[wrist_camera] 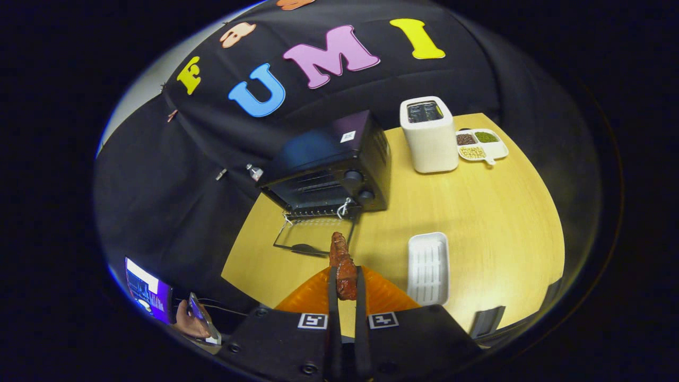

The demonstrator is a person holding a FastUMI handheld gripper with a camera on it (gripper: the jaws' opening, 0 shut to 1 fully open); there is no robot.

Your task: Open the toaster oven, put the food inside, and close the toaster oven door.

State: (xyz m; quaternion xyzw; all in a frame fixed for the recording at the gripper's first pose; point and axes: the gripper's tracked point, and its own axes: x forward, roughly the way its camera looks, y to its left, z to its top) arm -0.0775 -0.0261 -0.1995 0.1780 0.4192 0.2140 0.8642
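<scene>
- Toaster oven [331, 167] at table's [498, 223] back edge, door [314, 236] dropped flat toward the gripper [346, 281]; bare tabletop between.
- Right of oven: white toaster [428, 135], sectioned dish [481, 146]; nearer, white tray [428, 268].
- Fingers clenched on the food [342, 265], a reddish-brown glazed piece, raised over an orange plate [384, 297], short of the door.

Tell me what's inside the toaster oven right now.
Through the toaster oven's dropped door, only a wire rack shows; the dark back is unreadable. The food sits outside, clamped in the gripper.
</scene>
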